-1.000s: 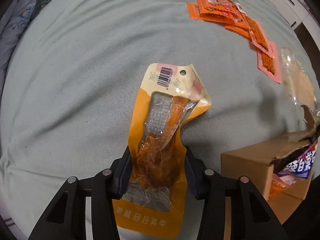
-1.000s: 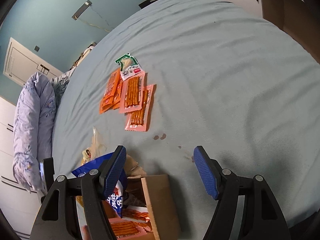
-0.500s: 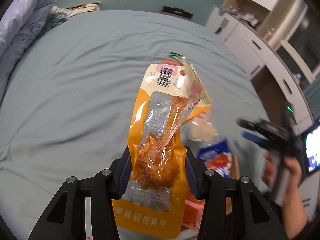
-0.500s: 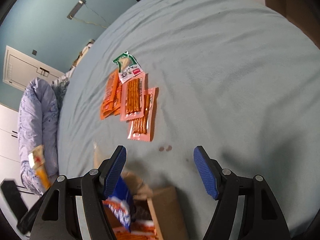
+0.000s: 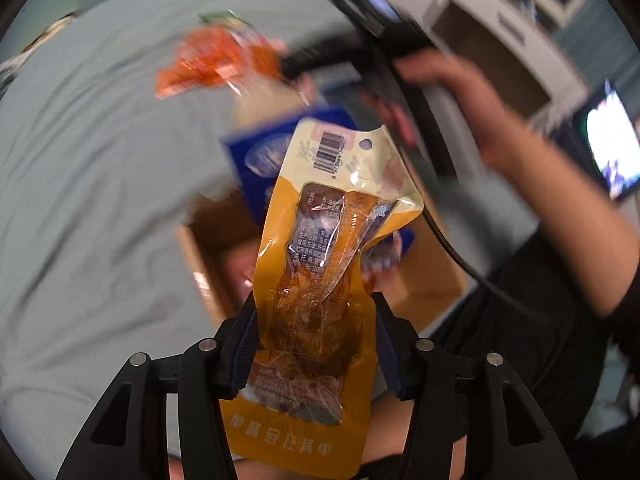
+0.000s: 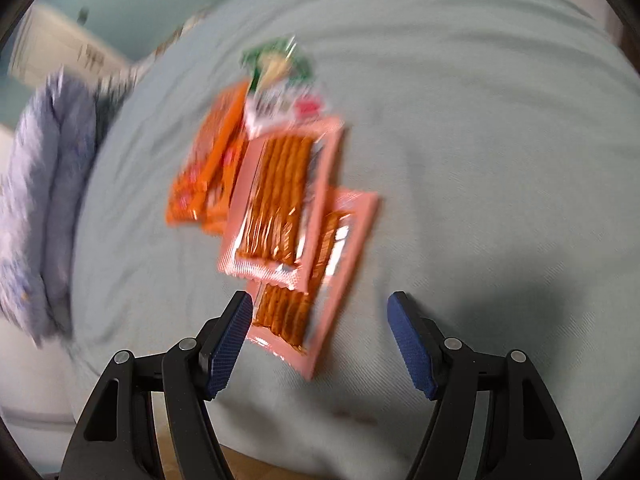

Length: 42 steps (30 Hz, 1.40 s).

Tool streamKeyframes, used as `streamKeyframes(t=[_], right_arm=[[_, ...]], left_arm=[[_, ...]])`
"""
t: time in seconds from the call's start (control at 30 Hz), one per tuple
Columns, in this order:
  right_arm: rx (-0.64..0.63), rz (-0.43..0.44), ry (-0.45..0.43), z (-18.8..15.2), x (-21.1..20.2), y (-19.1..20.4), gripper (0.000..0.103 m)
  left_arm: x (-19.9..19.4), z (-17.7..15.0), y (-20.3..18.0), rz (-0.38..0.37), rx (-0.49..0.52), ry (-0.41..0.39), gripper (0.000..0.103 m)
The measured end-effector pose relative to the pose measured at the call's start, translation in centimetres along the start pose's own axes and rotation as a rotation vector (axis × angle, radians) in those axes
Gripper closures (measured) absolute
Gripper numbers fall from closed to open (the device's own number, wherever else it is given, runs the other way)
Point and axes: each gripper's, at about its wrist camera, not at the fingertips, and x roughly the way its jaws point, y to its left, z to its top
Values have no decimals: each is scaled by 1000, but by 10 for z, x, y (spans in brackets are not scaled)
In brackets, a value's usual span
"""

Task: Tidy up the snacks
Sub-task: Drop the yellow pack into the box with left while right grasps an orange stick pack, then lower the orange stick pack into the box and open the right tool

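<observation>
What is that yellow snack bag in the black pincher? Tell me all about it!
The yellow snack bag is shiny plastic with a clear window showing brown, glossy food. Its cream top has a barcode and a hanging hole. It stands between the left gripper, whose jaws have just been opening, above the cardboard box.

Left hand-held gripper (image 5: 314, 346) perhaps loosening, jaws just opening; right hand-held gripper (image 6: 320, 342) gapes.

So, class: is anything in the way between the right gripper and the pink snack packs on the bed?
Nothing visible is: the right gripper is open, and the pink snack packs lie uncovered straight ahead of it.
</observation>
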Motion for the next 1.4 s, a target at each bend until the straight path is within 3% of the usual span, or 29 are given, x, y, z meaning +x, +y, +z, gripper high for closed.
streamKeyframes(t=[0.1, 0.27, 0.33, 0.47, 0.53, 0.57, 0.6, 0.73, 0.93, 1.1, 1.23, 1.4], right_arm=[[-155, -83, -35, 11, 8, 24, 29], [-324, -207, -60, 8, 24, 51, 29], [-361, -238, -74, 4, 26, 58, 33], [-348, -235, -98, 3, 21, 58, 54], [-326, -215, -115, 6, 15, 57, 65], [-311, -198, -125, 6, 10, 55, 81], [-289, -174, -129, 5, 6, 52, 88], [-207, -109, -125, 5, -8, 43, 95], [-152, -106, -213, -13, -58, 34, 99], [-122, -49, -292, -39, -111, 30, 99], [-80, 67, -352, -71, -147, 22, 99], [-49, 297, -370, -118, -178, 9, 99]], left_arm=[[16, 4, -6, 48, 32, 37, 33], [3, 21, 5, 34, -31, -51, 21], [-12, 26, 22, 16, -112, -132, 21], [-24, 30, 51, 36, -242, -203, 21], [-24, 31, 67, 38, -303, -208, 21], [-24, 26, 74, 39, -318, -207, 21], [-25, 25, 80, 49, -344, -210, 21], [-29, 23, 94, 79, -390, -231, 21], [-41, 18, 101, 124, -408, -296, 21], [-52, 12, 96, 195, -391, -324, 21], [-60, 6, 99, 203, -409, -343, 21], [-70, -1, 105, 169, -453, -372, 21]])
